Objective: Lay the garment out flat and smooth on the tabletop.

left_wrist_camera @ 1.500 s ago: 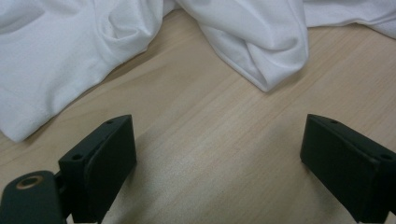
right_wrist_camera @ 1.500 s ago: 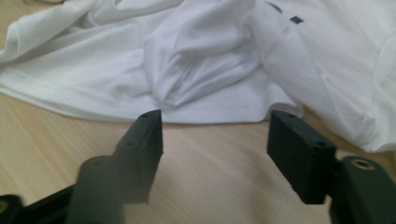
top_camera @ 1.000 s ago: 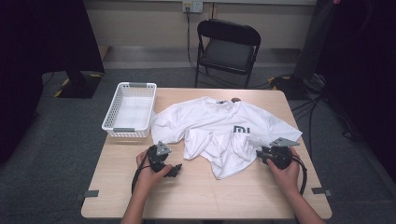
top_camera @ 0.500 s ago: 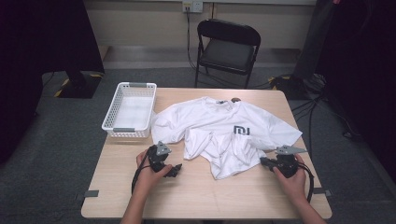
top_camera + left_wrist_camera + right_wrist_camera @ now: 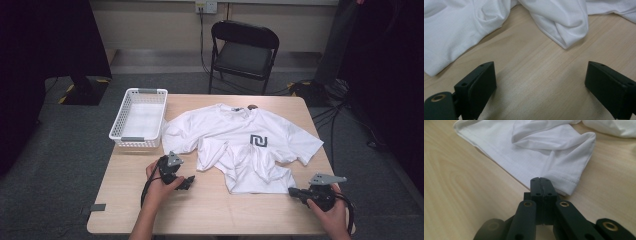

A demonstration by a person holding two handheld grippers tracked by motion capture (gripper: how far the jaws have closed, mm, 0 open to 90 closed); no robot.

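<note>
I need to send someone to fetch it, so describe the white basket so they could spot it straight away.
Look at the wooden table, at its far left corner beside the white T-shirt. The white basket is a rectangular plastic tray with latticed walls and grey handles, the one rigid container there.

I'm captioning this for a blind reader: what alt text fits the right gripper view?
Closed black tongs pinch the hemmed corner of a crumpled white T-shirt lying on a light wooden table.
</note>
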